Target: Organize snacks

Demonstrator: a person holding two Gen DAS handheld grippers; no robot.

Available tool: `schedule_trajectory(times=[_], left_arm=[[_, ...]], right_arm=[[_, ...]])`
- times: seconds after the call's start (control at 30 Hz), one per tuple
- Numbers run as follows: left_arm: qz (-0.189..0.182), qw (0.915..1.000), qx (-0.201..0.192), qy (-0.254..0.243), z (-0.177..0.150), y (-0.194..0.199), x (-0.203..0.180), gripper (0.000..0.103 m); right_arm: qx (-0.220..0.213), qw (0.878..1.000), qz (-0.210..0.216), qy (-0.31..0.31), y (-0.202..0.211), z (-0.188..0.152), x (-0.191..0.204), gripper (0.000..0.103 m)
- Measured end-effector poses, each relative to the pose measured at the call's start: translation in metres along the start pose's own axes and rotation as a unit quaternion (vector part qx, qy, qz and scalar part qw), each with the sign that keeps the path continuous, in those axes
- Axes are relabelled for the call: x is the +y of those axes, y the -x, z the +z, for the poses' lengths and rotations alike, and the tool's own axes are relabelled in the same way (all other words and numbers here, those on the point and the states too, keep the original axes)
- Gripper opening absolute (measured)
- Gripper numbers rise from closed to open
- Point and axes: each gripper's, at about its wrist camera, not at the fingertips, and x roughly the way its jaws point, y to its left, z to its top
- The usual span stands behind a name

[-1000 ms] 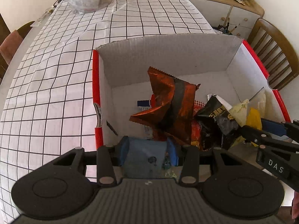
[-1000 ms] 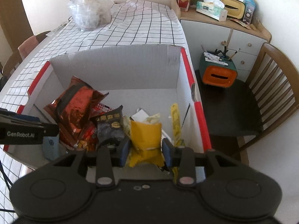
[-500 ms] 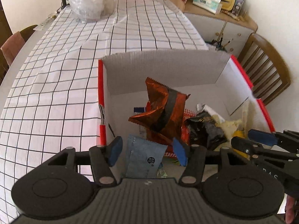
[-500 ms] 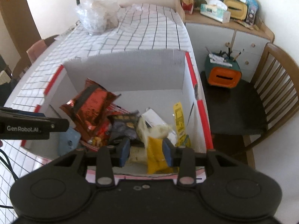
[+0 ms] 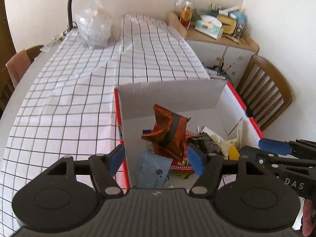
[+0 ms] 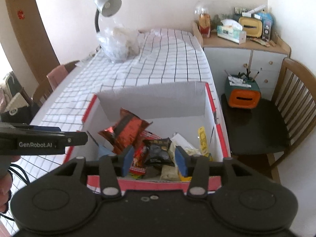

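A red and white cardboard box (image 5: 220, 92) (image 6: 217, 126) stands on the checked tablecloth and holds several snack packets. A copper-red packet (image 5: 171, 132) (image 6: 128, 130) leans upright in it. A blue packet (image 5: 153, 170) lies at the near left, a black packet (image 6: 159, 151) in the middle, and a yellow packet (image 5: 234, 153) at the right. My left gripper (image 5: 156, 161) is open and empty above the box's near left corner. My right gripper (image 6: 155, 163) is open and empty above the near wall.
A clear plastic bag (image 6: 118, 43) and a desk lamp (image 6: 106, 6) stand at the table's far end. A wooden chair (image 6: 292, 102) with an orange and green holder (image 6: 243, 96) is on the right. A cluttered sideboard (image 6: 244, 45) stands behind it.
Both grippers let go of their packets, opened and drew up and back. The blue packet and the yellow packet now lie in the box.
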Motion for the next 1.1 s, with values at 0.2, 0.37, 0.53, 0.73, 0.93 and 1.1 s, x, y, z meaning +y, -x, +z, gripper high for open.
schedule_trajectory(times=[0.2,0.37,0.53,0.73,0.93,1.1], left_arm=[[-0.011,0.9994,-0.034,-0.002,-0.003,0.027,0.006,0.079],[-0.017,0.9979,-0.062,-0.001,-0.010,0.049,0.010,0.084],[-0.027,0.9965,-0.080,-0.003,-0.019,0.065,0.012,0.096],[-0.046,0.9945,-0.094,-0.004,-0.028,0.084,0.011,0.101],[-0.051,0.9931,-0.102,-0.026,-0.037,0.098,0.002,0.101],[-0.052,0.9935,-0.098,-0.023,-0.043,0.102,-0.001,0.101]], right_arm=[[-0.039,0.999,0.003,0.008,0.033,-0.004,0.010,0.103],[-0.051,0.999,0.005,0.001,0.049,-0.006,0.012,0.103],[-0.070,0.997,0.010,-0.011,0.067,-0.012,0.012,0.103],[-0.085,0.996,0.020,-0.019,0.084,-0.025,0.013,0.103],[-0.110,0.993,0.026,-0.019,0.099,-0.036,0.016,0.103],[-0.124,0.992,0.021,-0.015,0.106,-0.041,0.019,0.103]])
